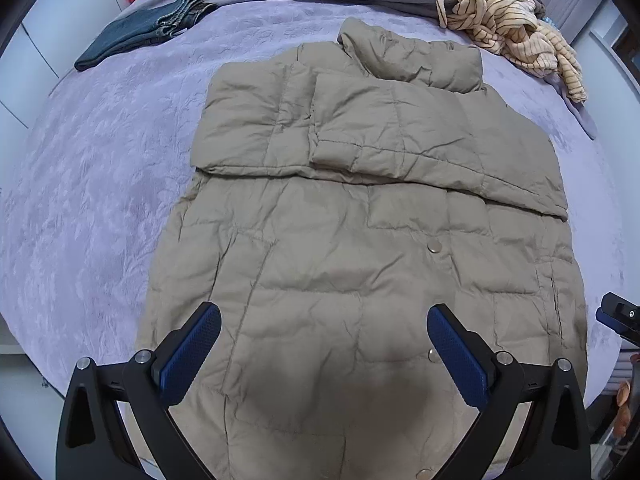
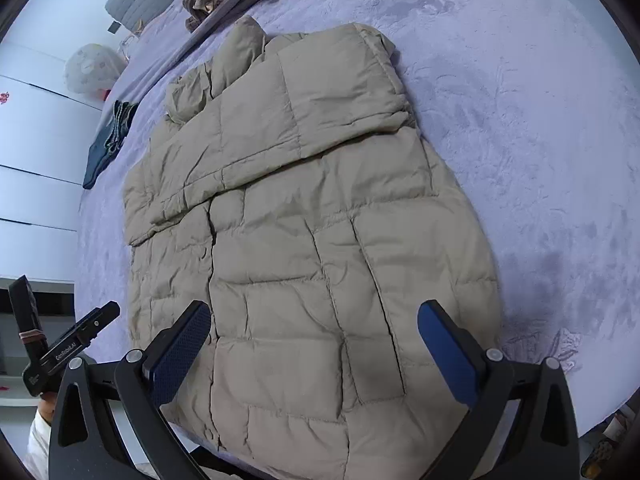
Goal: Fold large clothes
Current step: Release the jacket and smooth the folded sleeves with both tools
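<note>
A: Two sleeves are already laid across the chest of the beige padded coat (image 1: 360, 240); the coat is spread flat on the lavender bedspread (image 1: 100, 180), collar far, hem near; the sleeve step is judged done, the hem-to-collar fold not yet begun.

B: Tongs state?

A: Left gripper (image 1: 324, 352) is spread to full width above the hem area; nothing is held, only coat fabric is seen below the blue pads; right gripper (image 2: 314, 350) likewise wide apart and empty, over the near right part of the coat.

B: Next move?

A: Likely both hem corners are to be pinched and carried up toward the collar; puffy fill is expected to spring back, so a deep bite on the edge is called for.

B: View differences?

A: Snap buttons (image 1: 434, 246) along the placket are shown only by the left view, plus folded jeans (image 1: 148, 36) in full and the striped garment pile (image 1: 516, 36); the coat's right edge and bare bedspread beyond it are shown by the right view, with the other handle (image 2: 68, 348) at lower left.
</note>
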Demonstrator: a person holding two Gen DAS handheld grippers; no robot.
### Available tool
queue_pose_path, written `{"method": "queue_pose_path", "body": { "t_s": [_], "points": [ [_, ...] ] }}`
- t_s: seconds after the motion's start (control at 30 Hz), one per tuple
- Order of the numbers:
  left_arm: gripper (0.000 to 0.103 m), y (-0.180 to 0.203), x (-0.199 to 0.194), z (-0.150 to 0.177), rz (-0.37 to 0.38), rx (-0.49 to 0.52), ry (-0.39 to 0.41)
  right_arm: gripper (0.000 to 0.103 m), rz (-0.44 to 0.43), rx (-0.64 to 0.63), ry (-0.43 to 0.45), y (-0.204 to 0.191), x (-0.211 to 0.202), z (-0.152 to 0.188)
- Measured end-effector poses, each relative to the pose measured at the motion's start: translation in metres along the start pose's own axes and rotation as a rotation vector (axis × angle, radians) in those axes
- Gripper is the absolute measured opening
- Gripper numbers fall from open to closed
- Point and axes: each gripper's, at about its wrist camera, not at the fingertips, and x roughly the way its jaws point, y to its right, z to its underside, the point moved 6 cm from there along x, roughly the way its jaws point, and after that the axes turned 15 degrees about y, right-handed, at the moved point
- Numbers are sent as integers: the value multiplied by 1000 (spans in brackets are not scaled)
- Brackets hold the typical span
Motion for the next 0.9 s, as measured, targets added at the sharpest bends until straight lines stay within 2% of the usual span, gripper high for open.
{"method": "queue_pose_path", "body": {
  "t_s": [0.4,0.7,0.9],
  "points": [
    [103,16,-18,51,-64,-53,-33,103,-46,14,-147,20,10,37],
    [103,5,-29,62,-62,-24,-24,103,-70,95,-158,18,10,55],
    [103,-13,-23,84,-26,-25,-52,103,-47,145,-159,7,10,87]
  ]
}}
